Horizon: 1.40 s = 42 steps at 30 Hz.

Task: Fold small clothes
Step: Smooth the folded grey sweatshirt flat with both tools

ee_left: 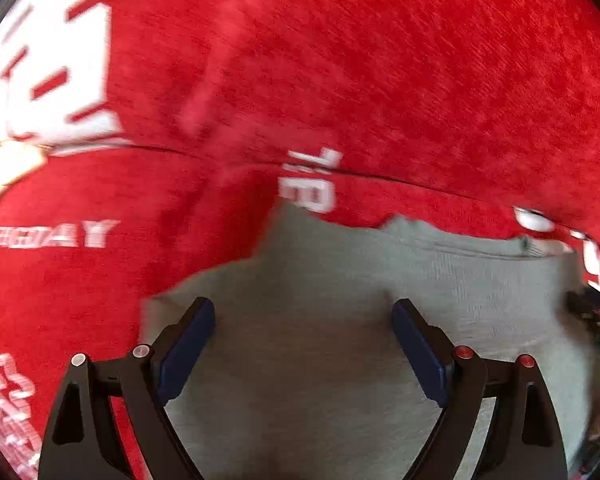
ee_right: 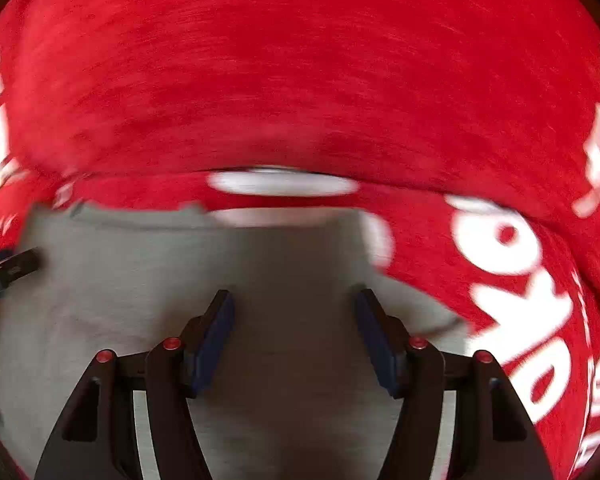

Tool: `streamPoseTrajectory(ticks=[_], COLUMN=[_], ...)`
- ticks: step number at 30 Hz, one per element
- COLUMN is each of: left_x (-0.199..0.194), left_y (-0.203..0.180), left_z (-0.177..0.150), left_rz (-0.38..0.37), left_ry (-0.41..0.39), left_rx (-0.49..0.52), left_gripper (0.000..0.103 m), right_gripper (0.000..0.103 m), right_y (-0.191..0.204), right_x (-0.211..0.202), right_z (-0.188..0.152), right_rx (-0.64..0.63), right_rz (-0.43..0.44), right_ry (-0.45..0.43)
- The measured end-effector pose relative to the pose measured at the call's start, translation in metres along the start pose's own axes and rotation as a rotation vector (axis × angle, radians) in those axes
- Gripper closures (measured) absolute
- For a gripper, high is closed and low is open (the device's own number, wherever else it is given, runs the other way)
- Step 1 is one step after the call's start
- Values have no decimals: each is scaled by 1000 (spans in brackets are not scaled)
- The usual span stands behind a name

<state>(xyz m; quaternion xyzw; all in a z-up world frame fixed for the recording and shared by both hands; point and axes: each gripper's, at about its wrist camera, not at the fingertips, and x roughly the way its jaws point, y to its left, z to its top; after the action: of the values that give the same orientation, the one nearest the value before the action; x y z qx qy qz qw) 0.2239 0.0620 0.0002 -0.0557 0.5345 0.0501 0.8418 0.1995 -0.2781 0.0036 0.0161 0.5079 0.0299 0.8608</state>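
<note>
A small grey-green garment (ee_left: 340, 300) lies flat on a red cloth (ee_left: 380, 60); the right wrist view shows the garment (ee_right: 140, 280) too. My left gripper (ee_left: 303, 306) hangs open just above the garment's left part, pointing steeply down, with nothing between its blue pads (ee_left: 188, 344). Over the garment's right part my right gripper (ee_right: 294, 296) also stands open, its pads (ee_right: 214, 336) apart and bare. The left gripper (ee_right: 8, 268) shows at the left edge of the right wrist view. Both views are blurred by motion.
The red cloth with large white lettering (ee_right: 512, 264) spreads past the garment on all visible sides. A dark seam line (ee_left: 380, 178) crosses it just beyond the garment's far hem (ee_left: 460, 244). A pale object (ee_left: 4, 168) sits at the far left edge.
</note>
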Motion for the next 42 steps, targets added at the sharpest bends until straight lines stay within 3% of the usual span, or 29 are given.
streamPoseTrajectory(ticks=[2, 3, 7, 12, 15, 18, 22, 27, 28, 33, 38, 42], left_x=[-18, -26, -58, -66, -68, -69, -73, -83, -89, -108, -101, -98], left_y=[4, 5, -17, -44, -41, -28, -2, 9, 10, 2, -7, 3], left_z=[-4, -8, -39, -86, -101, -112, -119, -126, -129, -152, -177, -184], left_rz=[6, -13, -104, -60, -29, -9, -11, -3, -2, -47, -45, -55], left_ry=[-30, -37, -69, -60, -50, -40, -36, -36, -42, -64, -32, -40], left_rx=[4, 2, 30, 126, 129, 112, 57, 27, 21, 37, 69, 64], left_gripper=[12, 12, 12, 12, 12, 12, 12, 12, 12, 12, 12, 12], right_gripper=[36, 36, 35, 33, 32, 25, 25, 25, 25, 25, 25, 25], right_y=[-10, -10, 16, 78, 91, 73, 22, -1, 2, 36, 90, 92], right_x=[-12, -23, -63, -73, -63, -62, -74, -94, -101, -123, -108, -94], right_z=[-4, -9, -37, -79, -98, -104, -109, -119, -122, -142, -165, -177], right_rx=[20, 11, -38, -187, -237, -209, -87, -64, -70, -112, -204, -224], right_rz=[-87, -87, 23, 47, 15, 2, -9, -71, -83, 22, 67, 67], right_ry=[-13, -37, -96, -82, -59, -80, -58, -58, -66, -108, -71, -62])
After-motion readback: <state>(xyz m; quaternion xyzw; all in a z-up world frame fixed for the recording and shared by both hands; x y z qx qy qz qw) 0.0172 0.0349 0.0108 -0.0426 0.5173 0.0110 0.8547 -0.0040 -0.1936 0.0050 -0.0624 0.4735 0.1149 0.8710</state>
